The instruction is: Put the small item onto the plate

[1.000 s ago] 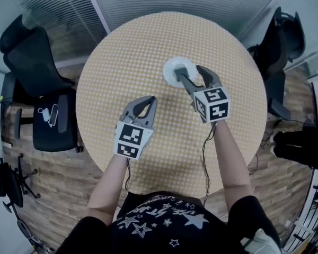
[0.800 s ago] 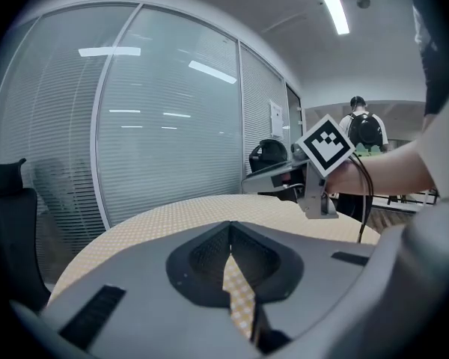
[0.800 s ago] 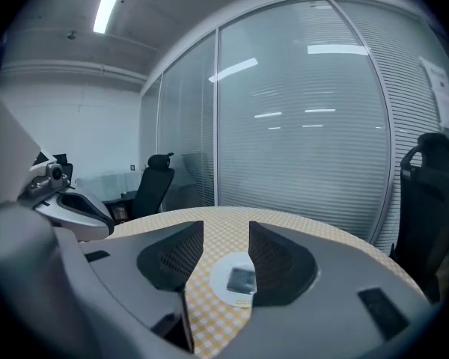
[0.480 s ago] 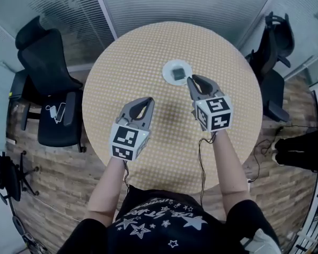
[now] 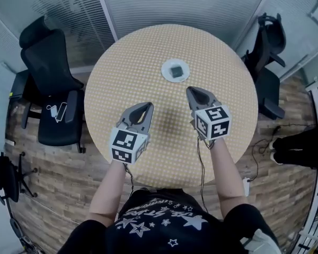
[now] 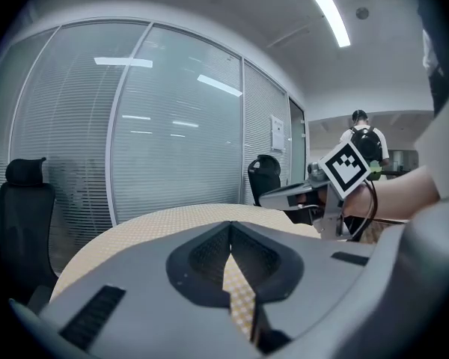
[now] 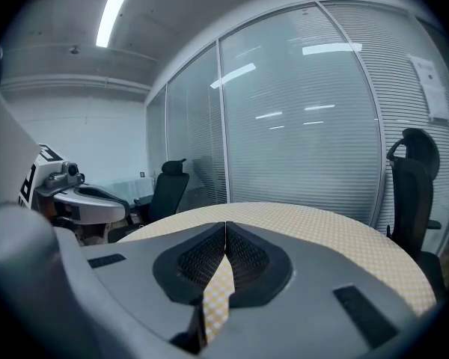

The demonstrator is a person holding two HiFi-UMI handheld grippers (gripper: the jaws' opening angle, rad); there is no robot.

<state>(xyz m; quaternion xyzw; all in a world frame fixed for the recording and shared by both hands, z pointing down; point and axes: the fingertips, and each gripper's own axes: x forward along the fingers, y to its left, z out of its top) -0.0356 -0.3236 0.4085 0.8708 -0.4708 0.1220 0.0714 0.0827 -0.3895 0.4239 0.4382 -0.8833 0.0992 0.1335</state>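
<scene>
As the small item (image 5: pixel 176 71) sits on the white plate (image 5: pixel 165 73) just ahead of the right claw (image 5: pixel 194 93), that claw and the left claw (image 5: pixel 143 109) hang pressed together, empty, above the desk (image 5: pixel 122 73), the task apparently complete.

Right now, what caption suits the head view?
Small item on white plate; left gripper and right gripper, both shut, empty, over the round table.

No legible text: the notice sheet (image 6: pixel 277 133) on the glass wall (image 6: pixel 179 148), far beyond the fingers (image 6: pixel 203 257), is too small to read.
</scene>
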